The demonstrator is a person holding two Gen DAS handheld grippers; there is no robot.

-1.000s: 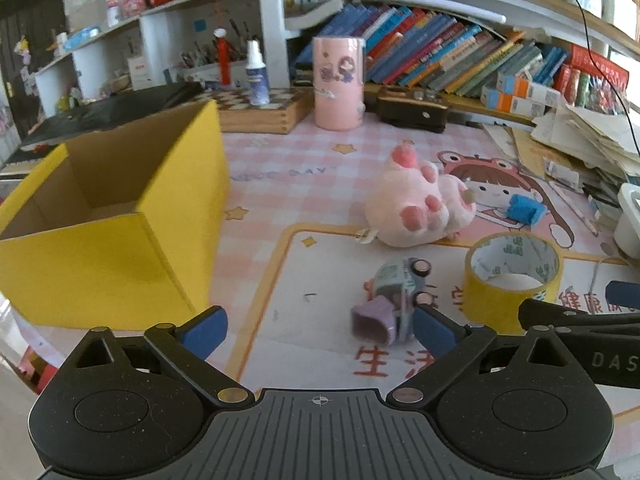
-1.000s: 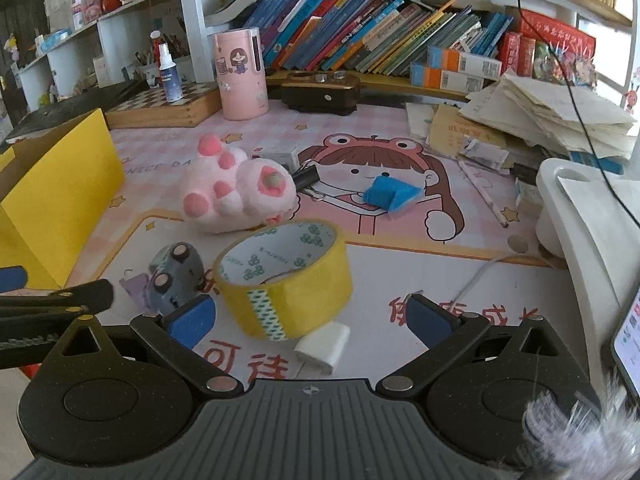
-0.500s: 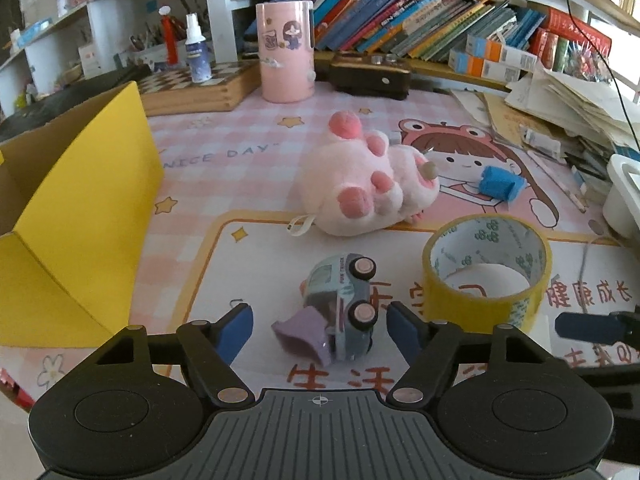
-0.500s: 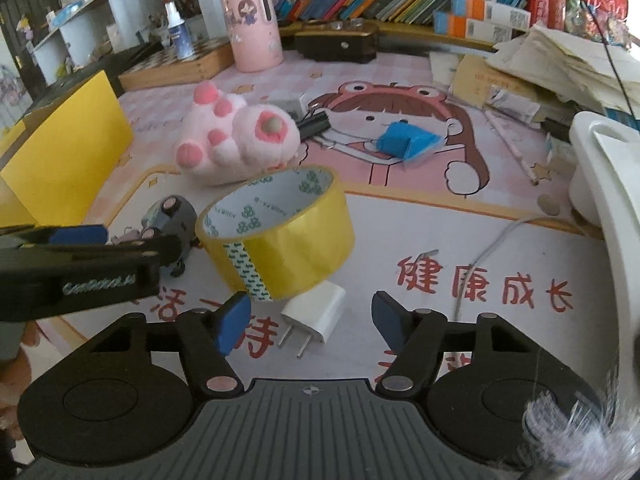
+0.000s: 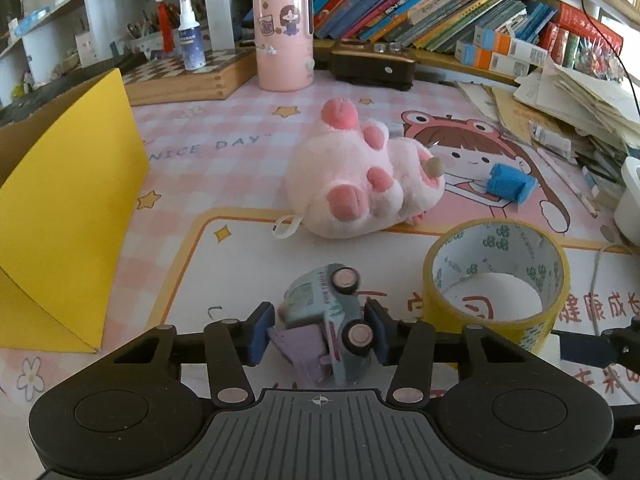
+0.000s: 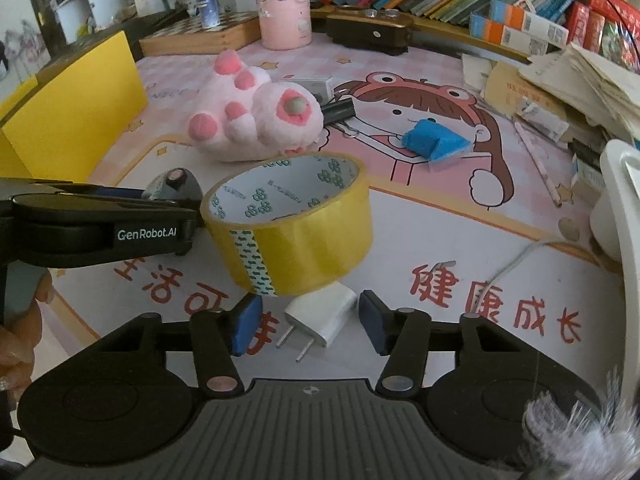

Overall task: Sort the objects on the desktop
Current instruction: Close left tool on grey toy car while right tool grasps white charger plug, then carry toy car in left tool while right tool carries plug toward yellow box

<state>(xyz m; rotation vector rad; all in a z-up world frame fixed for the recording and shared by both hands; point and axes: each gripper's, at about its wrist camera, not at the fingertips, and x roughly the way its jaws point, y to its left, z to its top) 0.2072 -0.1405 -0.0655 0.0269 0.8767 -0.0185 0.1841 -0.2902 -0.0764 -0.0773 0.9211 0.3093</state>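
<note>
A small grey-green toy car [image 5: 328,312] lies on its side on the desk mat, and my left gripper [image 5: 318,334] has its pads against both sides of it. A yellow tape roll [image 5: 496,284] stands just right of the car; it also shows in the right wrist view [image 6: 288,224]. A white plug charger [image 6: 320,320] lies in front of the roll, between the fingers of my right gripper [image 6: 310,322], which is open around it without touching. A pink plush paw [image 5: 360,184] lies behind the car. A yellow cardboard box [image 5: 60,208] stands open at the left.
A blue eraser-like block [image 6: 434,142] and a black binder clip [image 6: 340,112] lie on the mat. A pink cylinder holder [image 5: 284,36], a chessboard box [image 5: 188,76], books and stacked papers [image 5: 580,96] line the back and right. A white container [image 6: 624,216] stands at the far right.
My left gripper moved forward over the toy car and closed its fingers onto it. My right gripper moved down toward the white charger and narrowed its fingers around it.
</note>
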